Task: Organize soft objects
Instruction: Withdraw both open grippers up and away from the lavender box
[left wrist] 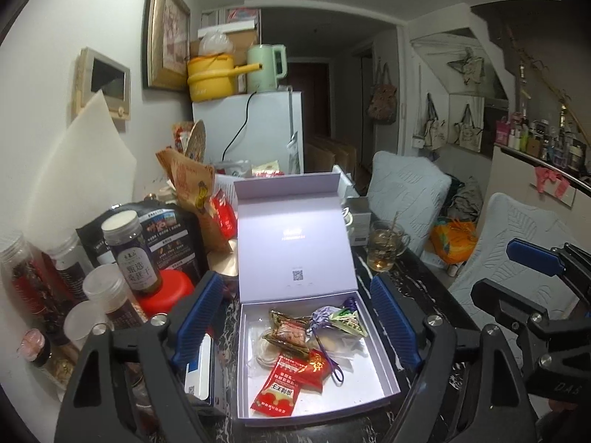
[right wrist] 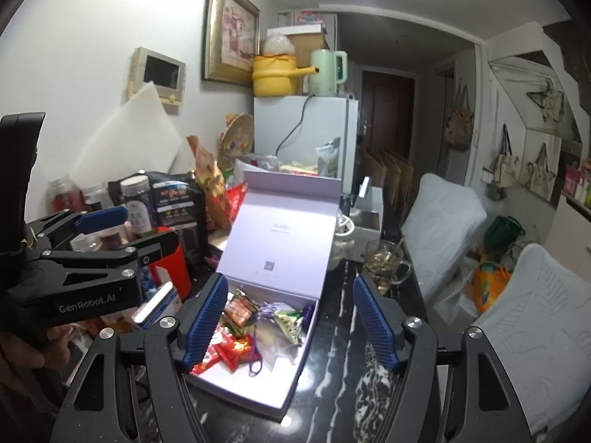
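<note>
On the dark marbled table (left wrist: 424, 288), a pale lilac box (left wrist: 369, 387) with lid upright, holding red snack packets (left wrist: 286, 387), a green pouch (left wrist: 349, 323) and a purple cord (left wrist: 330, 363). Left claw (left wrist: 297, 326) spread wide, straddling the box; right claw (right wrist: 290, 326) spread too, empty, beside the box.

Left gripper (left wrist: 297, 326) spread wide, straddling open lavender box (left wrist: 373, 380) holding red snack packets (left wrist: 291, 378); dark marbled tabletop (left wrist: 424, 284) beneath.

Snack packets (left wrist: 295, 365) lie in the open box (left wrist: 373, 376) at table centre, with jars (left wrist: 129, 254) at nine o'clock, a glass mug (left wrist: 384, 249) at two, and a fridge (left wrist: 266, 129) at twelve behind.
</note>
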A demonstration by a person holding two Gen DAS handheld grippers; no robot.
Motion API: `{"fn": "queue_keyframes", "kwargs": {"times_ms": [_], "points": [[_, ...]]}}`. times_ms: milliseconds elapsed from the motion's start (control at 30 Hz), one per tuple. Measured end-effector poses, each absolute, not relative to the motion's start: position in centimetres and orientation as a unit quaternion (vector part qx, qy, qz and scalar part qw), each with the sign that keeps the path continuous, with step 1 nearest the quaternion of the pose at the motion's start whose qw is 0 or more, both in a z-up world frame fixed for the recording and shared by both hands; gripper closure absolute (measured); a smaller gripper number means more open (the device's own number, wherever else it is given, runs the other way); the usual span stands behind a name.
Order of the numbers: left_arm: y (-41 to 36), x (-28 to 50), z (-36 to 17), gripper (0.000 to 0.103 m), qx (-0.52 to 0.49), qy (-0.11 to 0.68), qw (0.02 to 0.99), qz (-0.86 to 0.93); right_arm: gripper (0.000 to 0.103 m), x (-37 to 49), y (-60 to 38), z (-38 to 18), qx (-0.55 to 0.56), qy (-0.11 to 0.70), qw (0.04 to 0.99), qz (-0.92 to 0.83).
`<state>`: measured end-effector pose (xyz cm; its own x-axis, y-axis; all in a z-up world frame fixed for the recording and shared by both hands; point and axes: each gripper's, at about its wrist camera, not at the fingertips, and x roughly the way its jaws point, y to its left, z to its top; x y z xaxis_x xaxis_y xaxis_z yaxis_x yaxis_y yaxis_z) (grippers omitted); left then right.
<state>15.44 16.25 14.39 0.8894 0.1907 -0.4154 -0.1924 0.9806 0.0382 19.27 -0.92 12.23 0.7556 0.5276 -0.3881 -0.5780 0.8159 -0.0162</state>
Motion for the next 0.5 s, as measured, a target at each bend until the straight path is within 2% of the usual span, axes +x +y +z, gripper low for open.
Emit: {"fn": "queue_keyframes", "kwargs": {"times_ms": [133, 300, 500], "points": [[15.5, 13.4, 14.6, 0.005, 0.003, 0.2, 0.976, 0.087, 0.026, 17.1, -1.8, 12.6, -0.061, 0.176, 0.937, 0.295], [14.6, 10.9, 14.5, 0.004, 0.012, 0.185, 0.98, 0.078, 0.018, 13.9, -2.7, 12.8, -0.061, 0.153, 0.946, 0.279], [13.8, 8.9, 13.4, 0.004, 0.017, 0.185, 0.98, 0.077, 0.017, 11.8, -3.7, 11.9, -0.052, 0.148, 0.951, 0.265]]}}
